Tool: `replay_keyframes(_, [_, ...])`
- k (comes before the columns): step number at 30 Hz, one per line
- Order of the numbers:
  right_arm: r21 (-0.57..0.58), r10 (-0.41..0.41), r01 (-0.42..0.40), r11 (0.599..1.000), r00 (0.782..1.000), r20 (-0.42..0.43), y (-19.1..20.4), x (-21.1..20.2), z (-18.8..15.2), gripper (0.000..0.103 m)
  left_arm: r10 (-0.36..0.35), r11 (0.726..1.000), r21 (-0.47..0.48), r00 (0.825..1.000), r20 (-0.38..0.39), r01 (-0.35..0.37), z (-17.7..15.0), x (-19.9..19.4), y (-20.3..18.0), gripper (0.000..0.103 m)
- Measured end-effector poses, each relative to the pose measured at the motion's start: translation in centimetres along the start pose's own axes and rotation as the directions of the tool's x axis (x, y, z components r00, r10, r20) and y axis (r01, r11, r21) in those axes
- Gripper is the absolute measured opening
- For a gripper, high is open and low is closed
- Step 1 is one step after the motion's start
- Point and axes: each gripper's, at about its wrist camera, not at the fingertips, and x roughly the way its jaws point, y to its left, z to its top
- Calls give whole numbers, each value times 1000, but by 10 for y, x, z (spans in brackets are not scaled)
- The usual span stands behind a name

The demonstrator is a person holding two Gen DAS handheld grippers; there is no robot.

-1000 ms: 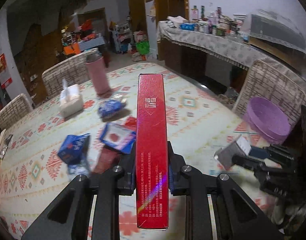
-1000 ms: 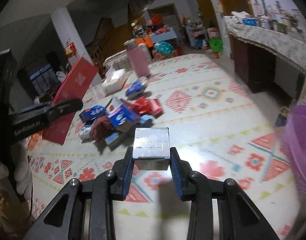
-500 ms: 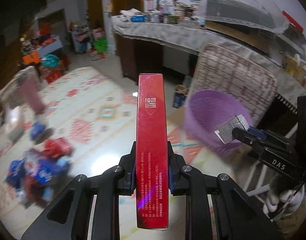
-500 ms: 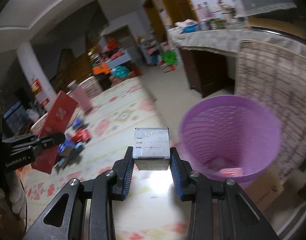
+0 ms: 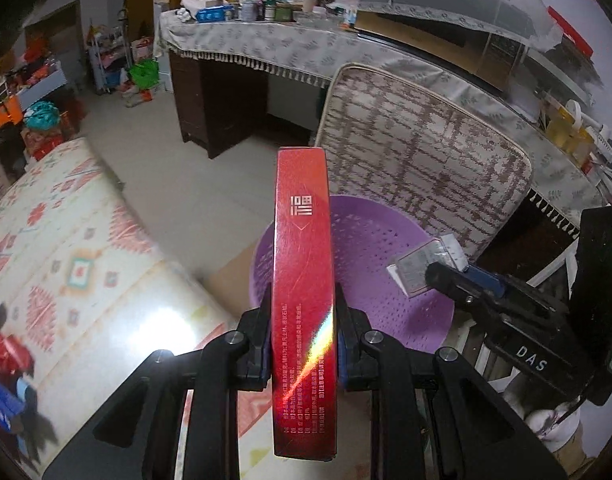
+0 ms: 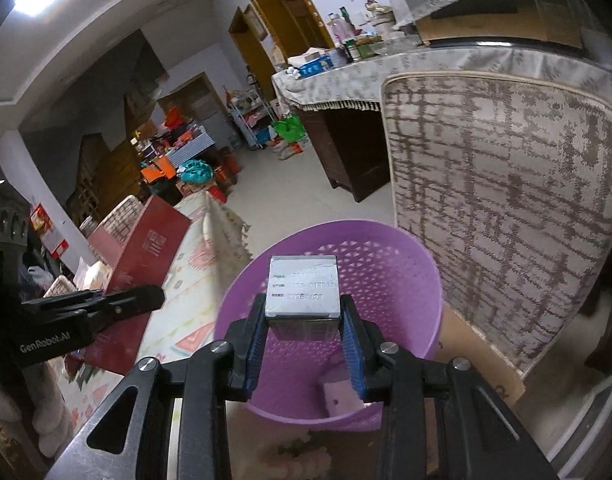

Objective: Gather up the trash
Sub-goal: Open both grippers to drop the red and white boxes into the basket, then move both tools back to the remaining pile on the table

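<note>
Mid-task, delivery stage. Left hand-held gripper (image 5: 302, 344) is clamped on a long red box (image 5: 302, 280), held edge-up over the near rim of the purple basket (image 5: 369, 240). Right hand-held gripper (image 6: 304, 344) is clenched on a small silver box (image 6: 303, 292), directly above the basket mouth. One pale scrap (image 6: 341, 398) already lies inside. Neither box dropped yet. More wrappers (image 5: 6, 368) remain on the tabletop (image 5: 106, 300) at 8 o'clock in the left wrist view.

We see a long, flat red cardboard box (image 5: 302, 300) held edge-up above the purple perforated plastic basket (image 6: 385, 276), a small silver-grey carton (image 6: 303, 292) over its opening, possibly a pink scrap (image 6: 339, 398) inside.
</note>
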Motion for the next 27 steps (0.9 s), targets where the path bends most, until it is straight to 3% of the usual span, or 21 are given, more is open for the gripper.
replay_keyframes(2, [12,-11,11,1000,1000,0,-9,6,5,40,-8,1000,-14,1000,-5,8,5,6,0,35])
replay_keyframes(3, [27,-15,15,1000,1000,-6,-13,10,7,41,-15,1000,-25,1000,-2,15,7,8,0,46])
replay_keyframes(4, [41,-14,14,999,1000,-12,-17,14,8,48,-13,999,-30,1000,4,14,7,7,0,55])
replay_keyframes(6, [62,-14,15,998,1000,-10,-21,15,9,55,0,999,-38,1000,19,1,5,5,3,62])
replay_keyframes(15, [43,13,-12,999,1000,-16,-6,7,-4,57,64,993,-104,998,12,-63,-27,-21,30,67])
replay_keyframes(21, [22,43,-43,999,999,-28,17,3,-18,63,118,980,-167,992,54,-108,-61,-55,50,83])
replay_keyframes(27, [-4,74,-74,997,996,-58,45,8,-32,65,232,944,-255,971,58,-211,-98,-91,78,84])
